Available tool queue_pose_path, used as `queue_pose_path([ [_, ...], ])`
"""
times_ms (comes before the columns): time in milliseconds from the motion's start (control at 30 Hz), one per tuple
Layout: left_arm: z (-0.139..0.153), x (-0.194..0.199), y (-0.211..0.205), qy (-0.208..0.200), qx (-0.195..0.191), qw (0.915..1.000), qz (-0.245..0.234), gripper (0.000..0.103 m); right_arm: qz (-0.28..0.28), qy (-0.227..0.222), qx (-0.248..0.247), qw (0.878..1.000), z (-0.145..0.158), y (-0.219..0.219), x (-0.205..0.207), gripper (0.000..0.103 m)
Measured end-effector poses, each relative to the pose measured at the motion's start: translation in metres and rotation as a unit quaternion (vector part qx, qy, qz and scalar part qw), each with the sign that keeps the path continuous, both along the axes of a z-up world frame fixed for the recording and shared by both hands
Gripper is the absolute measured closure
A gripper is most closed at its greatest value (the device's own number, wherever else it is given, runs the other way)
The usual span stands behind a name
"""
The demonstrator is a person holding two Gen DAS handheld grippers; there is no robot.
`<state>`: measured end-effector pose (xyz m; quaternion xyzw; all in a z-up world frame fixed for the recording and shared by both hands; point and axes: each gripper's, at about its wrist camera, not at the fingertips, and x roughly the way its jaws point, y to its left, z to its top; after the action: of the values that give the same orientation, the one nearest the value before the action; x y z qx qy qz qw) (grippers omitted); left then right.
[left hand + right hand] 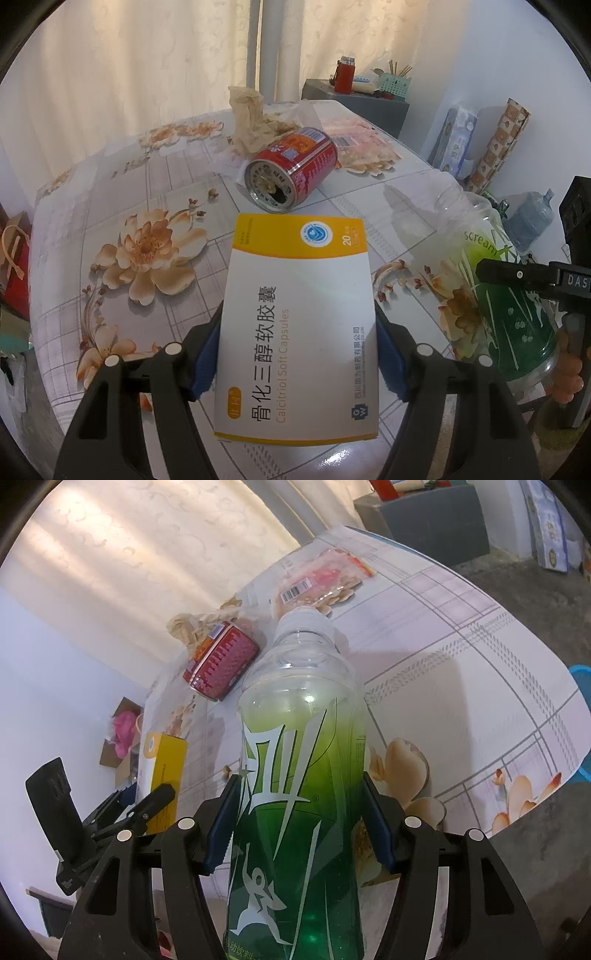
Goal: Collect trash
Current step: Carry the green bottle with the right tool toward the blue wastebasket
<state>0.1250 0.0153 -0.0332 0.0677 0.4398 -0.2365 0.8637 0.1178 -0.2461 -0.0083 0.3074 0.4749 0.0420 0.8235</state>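
Left wrist view: left tongs pinching one medicine box by its long edges, clear of the table. Ahead: one red can on its side, one crumpled paper, one snack wrapper.

Right wrist view: right tongs pinching one green bottle (empty, smooth). Risk, as judged: either light item slips or twists under a loose squeeze.

The left hand-held gripper clamps a white-and-yellow medicine box between its blue pads above the floral table. Beyond it a red can lies on its side beside crumpled paper. A green-labelled bottle is at right.
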Motion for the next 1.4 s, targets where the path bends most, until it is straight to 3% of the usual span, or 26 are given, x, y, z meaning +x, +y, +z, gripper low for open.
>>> queue_pose_path([
  [867, 0.032, -0.005, -0.020, -0.010, -0.043, 0.9981, -0.042, 0.033, -0.022, -0.033, 0.023, 0.999, 0.013, -0.009, -0.024, 0.045],
  [1167, 0.055, -0.005, -0.064, -0.011, -0.053, 0.9938, -0.097, 0.033, -0.051, -0.061, 0.040, 0.996, 0.021, -0.035, -0.047, 0.045],
  [1400, 0.074, -0.013, -0.133, -0.012, -0.060, 0.9847, -0.164, 0.033, -0.099, -0.085, 0.048, 0.990, 0.028, -0.079, -0.082, 0.045],
])
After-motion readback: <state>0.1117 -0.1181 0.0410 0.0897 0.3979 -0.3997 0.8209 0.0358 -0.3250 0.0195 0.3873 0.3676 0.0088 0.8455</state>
